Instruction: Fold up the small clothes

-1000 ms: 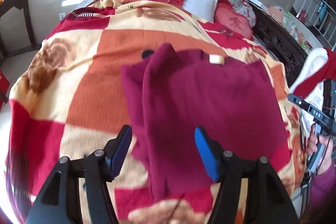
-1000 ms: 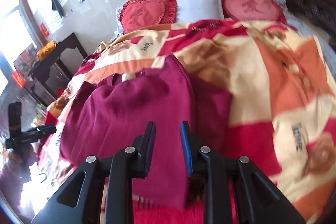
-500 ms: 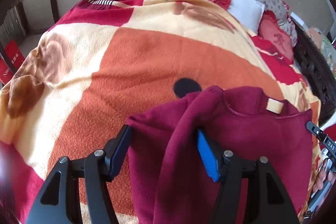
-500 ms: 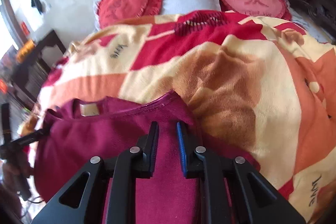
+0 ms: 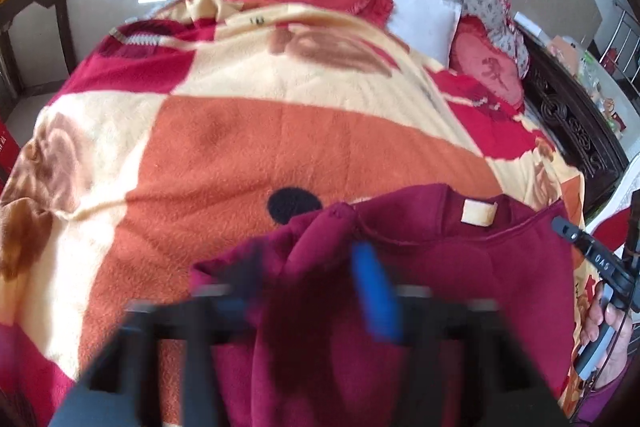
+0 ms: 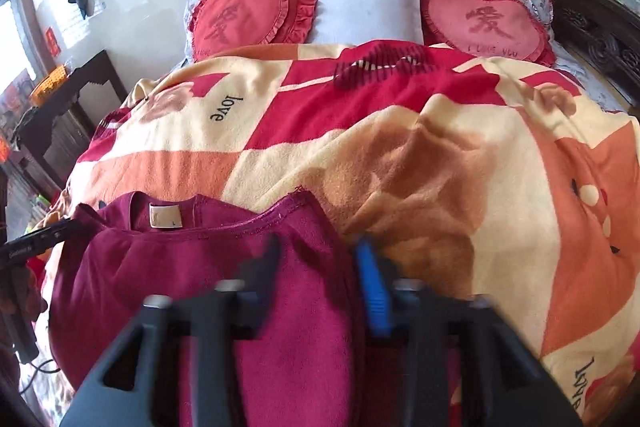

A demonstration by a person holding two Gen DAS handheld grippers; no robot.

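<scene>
Garment: a maroon sweater [image 5: 460,267] lay on the bed, neckline and pale neck label [image 5: 478,213] pointing toward the pillows, a fold of cloth humped up along its left side.

Left gripper [image 5: 310,285]: blurred with motion; jaws partly open with a raised ridge of the sweater between them. Whether they pinched the cloth or only straddled it could not be told.

Right gripper [image 6: 320,273]: also blurred; jaws parted around the sweater's right shoulder edge, the blue pad outside the cloth. A firm hold could not be confirmed.

What had just changed: a second earlier both grippers hung back over the sweater's lower body; they had since moved up to the shoulders. The right jaws, nearly closed half a second before, now stood wider.

Meaning for the task: probably a fold had just been carried toward the collar, or the shoulders were being taken up for the next one. The sweater was not yet a neat bundle.

Surface: a fleece blanket [image 6: 440,155] in orange, cream and red squares covering the bed, soft and rumpled.

Room: two red heart cushions [image 6: 248,17] and a white pillow [image 6: 368,7] at the head, pale wall behind, dark carved wooden furniture [image 5: 568,119] at the right side, a dark table at the left.
</scene>
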